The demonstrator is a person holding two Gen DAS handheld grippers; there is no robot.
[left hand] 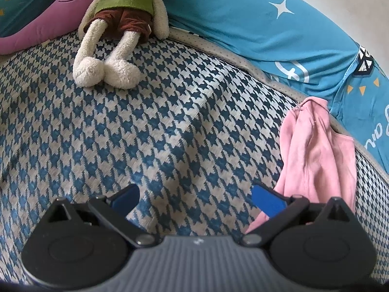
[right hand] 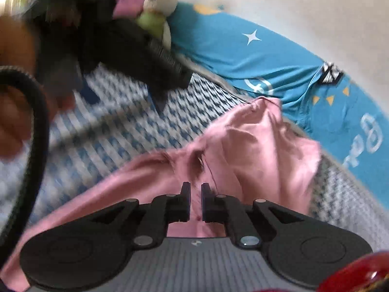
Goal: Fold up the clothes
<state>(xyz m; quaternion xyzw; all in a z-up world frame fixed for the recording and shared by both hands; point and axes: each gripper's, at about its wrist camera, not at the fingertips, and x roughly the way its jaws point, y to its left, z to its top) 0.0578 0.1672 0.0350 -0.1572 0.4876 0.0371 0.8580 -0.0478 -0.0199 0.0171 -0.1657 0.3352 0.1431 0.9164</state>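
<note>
Left gripper (left hand: 195,200) hovering wide apart over the houndstooth cover (left hand: 170,126), pink garment (left hand: 316,155) lying at right edge, right view alone showing right gripper (right hand: 195,196) pinching that garment (right hand: 243,146) at lower centre, hand (right hand: 17,56) blurring upper left

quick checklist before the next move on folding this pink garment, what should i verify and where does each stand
1. right gripper closed on the pink garment: ok, cloth sits between its nearly shut fingers.
2. left gripper free to take a second hold: ok, jaws wide open, only the houndstooth bed cover between them.
3. Garment within the left gripper's reach: ok, it lies just beside its right finger.
4. Garment spread flat: not ok, bunched and creased.
5. Folding area free: ok, plush toy rests at the far edge.
6. Which part is gripped: cannot tell.
</note>
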